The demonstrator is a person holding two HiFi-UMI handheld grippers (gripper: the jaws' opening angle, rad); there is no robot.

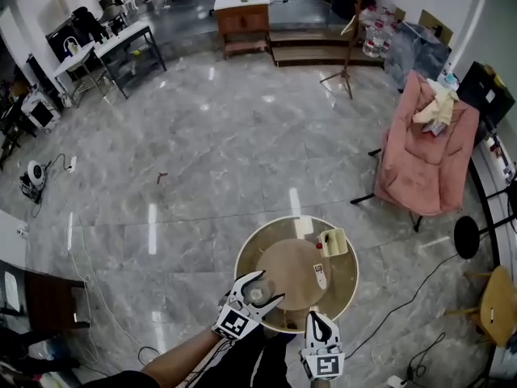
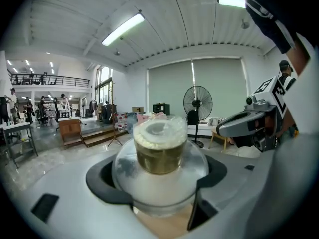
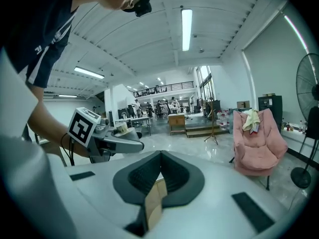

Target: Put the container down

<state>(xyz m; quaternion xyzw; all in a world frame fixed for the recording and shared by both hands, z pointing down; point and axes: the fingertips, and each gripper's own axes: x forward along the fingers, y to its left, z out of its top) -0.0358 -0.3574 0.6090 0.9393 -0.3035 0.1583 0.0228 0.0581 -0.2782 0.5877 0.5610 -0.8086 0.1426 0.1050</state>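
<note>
Clamped on clear lidded container (image 2: 159,151) with fingers (image 2: 102,180) of left gripper (image 2: 160,183), squeezing round lower body from both sides. Held upright, lid up, long axis vertical, crosswise to fingers. Yellowish fill visible under lid. In head view, placed over near-left edge of round worktop (image 1: 349,257); can't tell if bottom touches wood. Right gripper (image 3: 158,169): fingers shut together, nothing betw. them, just beside worktop's near rim, apart from container.

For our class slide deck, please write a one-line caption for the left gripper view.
Left gripper grips a clear round container, the right gripper beside it, in a bright open hall.
</note>
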